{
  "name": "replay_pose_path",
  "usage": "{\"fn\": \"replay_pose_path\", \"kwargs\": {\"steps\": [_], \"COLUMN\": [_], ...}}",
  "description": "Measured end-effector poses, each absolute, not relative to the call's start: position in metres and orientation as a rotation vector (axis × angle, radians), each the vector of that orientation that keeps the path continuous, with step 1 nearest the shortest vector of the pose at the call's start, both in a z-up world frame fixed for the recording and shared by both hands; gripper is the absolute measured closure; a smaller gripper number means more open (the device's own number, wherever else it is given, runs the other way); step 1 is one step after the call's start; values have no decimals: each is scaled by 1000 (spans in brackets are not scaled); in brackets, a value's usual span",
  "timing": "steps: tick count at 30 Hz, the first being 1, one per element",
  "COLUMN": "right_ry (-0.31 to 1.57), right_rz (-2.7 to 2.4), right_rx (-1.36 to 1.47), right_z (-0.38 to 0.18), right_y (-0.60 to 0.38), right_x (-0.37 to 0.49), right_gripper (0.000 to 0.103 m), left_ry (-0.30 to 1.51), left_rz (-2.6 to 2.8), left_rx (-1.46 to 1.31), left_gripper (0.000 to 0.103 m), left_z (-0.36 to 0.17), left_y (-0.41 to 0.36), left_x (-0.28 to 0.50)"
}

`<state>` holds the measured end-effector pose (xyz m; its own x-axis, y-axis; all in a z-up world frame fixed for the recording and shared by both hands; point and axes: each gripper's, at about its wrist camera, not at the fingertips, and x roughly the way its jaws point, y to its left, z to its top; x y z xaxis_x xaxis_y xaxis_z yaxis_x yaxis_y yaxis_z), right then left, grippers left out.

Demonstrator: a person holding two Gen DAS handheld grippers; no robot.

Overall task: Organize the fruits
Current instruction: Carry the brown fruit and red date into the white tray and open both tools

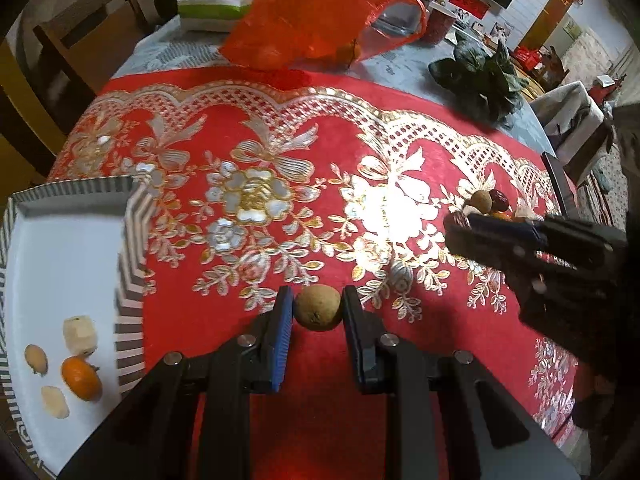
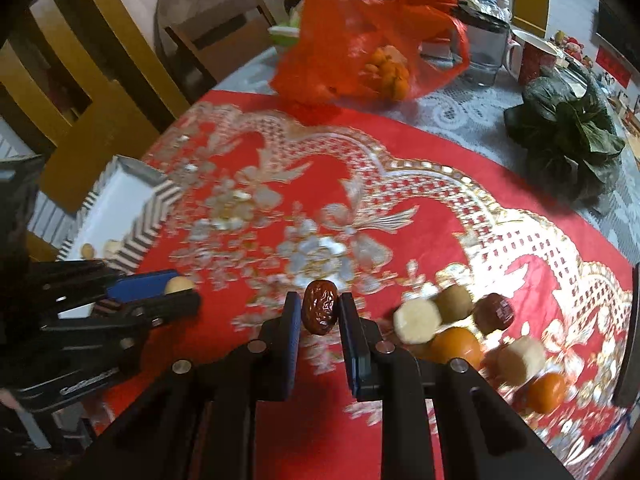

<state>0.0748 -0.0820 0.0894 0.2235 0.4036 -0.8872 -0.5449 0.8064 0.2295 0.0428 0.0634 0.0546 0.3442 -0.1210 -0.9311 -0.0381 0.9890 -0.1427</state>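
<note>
The striped tray (image 1: 132, 216), lying at left, is holding an orange fruit (image 1: 81, 378) and three pale pieces — the left gripper (image 1: 317, 312) is clamping a tan round fruit (image 1: 318, 307) and the right gripper (image 2: 320, 312) a red date (image 2: 320, 306) above the red cloth (image 1: 320, 152).

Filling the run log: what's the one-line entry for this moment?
left hand-held gripper: shut on longan | right hand-held gripper: shut on red date | tray: four pieces

Fruit count on the desk and tray

The striped tray (image 1: 132, 248) held four pieces: one small orange (image 1: 81, 378), two pale peeled chunks (image 1: 80, 335) and one beige nut-like fruit (image 1: 36, 359). Each gripper carried one: a brown round fruit (image 1: 318, 308) and a red date (image 2: 320, 307).
</note>
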Motion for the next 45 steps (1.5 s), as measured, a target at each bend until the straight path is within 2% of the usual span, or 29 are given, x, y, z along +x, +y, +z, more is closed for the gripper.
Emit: {"fn": "replay_pose_path", "kwargs": {"steps": [23, 45], "right_ry": [1140, 1157], "right_rz": [851, 970], "right_rx": [-192, -273], "right_z": [116, 109], "right_y": [37, 115], "right_x": [13, 0], "right_gripper": [82, 82], "left_ry": [1146, 1169], "left_rz": [100, 227], "left_rx": [-196, -301], "left_gripper": [79, 79], "left_z": [90, 72], "left_y": [168, 247], "left_x": [-17, -55]}}
